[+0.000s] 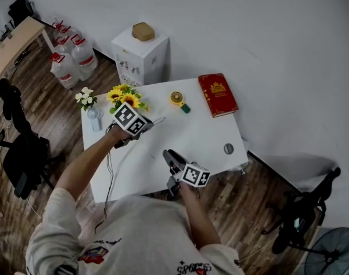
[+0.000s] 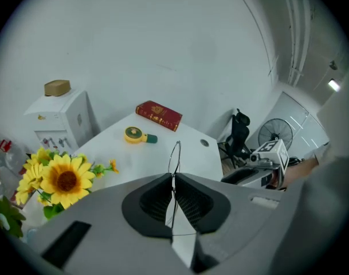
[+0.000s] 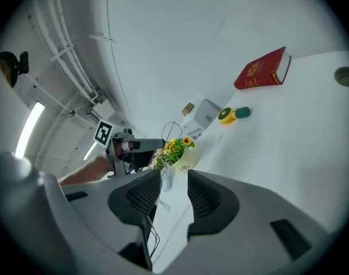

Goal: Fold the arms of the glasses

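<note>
1. Thin wire-rimmed glasses (image 2: 174,158) with clear lenses are pinched edge-on in the grey left gripper (image 2: 173,177), whose ribbed pads are clenched on the metal frame. One lens rim sticks up past the pad tips.
2. In the head view the glasses are held off the white rectangular table (image 1: 208,136), over its left side and near the far-left corner, just beside the bunch of yellow sunflowers (image 1: 124,97).
3. The grey right gripper (image 3: 174,175) is released, with its jaws apart and nothing held between them. It sits over the table's near edge and points toward the left gripper, well apart from it.
4. I cannot tell whether the arms of the glasses are spread or already partly folded, because the wire is too fine in every view.
5. Handling, as I judge it: the frame looks very light, springy and easily bent, and the lenses are prone to smudges. The arms should swing on small hinges with little force.
6. The best place for the free claw is probably the middle of one arm, closing softly and pushing it inward across the lenses. Squeezing near the hinge could twist it.
7. A red hardback book (image 1: 218,94) lies at the far-right corner, clear of the work.
</note>
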`<state>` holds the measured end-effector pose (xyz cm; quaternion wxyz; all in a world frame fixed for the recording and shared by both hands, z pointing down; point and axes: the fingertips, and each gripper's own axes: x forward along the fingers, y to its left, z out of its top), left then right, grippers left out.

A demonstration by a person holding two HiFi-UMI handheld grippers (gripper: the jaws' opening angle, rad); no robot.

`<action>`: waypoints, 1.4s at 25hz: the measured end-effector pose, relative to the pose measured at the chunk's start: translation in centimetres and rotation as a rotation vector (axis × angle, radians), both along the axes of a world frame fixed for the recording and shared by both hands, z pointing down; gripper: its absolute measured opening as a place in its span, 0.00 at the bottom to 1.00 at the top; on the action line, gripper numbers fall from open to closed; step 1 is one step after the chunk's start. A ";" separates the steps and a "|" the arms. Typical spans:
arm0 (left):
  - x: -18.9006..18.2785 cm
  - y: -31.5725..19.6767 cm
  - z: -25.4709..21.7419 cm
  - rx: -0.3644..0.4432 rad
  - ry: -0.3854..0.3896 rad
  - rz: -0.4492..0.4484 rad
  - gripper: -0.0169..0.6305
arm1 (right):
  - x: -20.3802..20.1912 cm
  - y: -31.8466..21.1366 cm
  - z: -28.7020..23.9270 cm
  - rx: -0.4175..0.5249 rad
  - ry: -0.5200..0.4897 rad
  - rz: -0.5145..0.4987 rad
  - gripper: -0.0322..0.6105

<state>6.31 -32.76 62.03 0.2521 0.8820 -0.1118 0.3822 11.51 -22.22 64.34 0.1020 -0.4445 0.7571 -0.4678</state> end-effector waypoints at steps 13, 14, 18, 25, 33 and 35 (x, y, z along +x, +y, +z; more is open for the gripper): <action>3.5 -3.2 -2.7 -0.055 0.120 -0.162 0.06 | -1.4 0.8 -1.3 0.006 -0.154 0.021 0.27; 3.8 -2.9 -2.6 -0.056 0.118 -0.155 0.06 | -1.1 0.5 -1.6 0.015 -0.167 0.046 0.27; 4.6 -1.9 -2.4 -0.070 0.123 -0.135 0.06 | 0.3 -0.2 -2.4 0.026 -0.215 0.149 0.23; 5.4 0.5 -2.0 -0.080 0.115 -0.061 0.06 | 1.5 0.9 -1.5 -0.143 -0.372 0.287 0.17; 6.0 4.0 -1.2 -0.050 0.066 0.084 0.06 | 3.3 -0.4 -2.1 -0.016 -0.282 0.265 0.16; 6.1 5.0 -1.1 -0.038 0.055 0.124 0.06 | 3.6 -0.8 -2.4 0.019 -0.259 0.249 0.15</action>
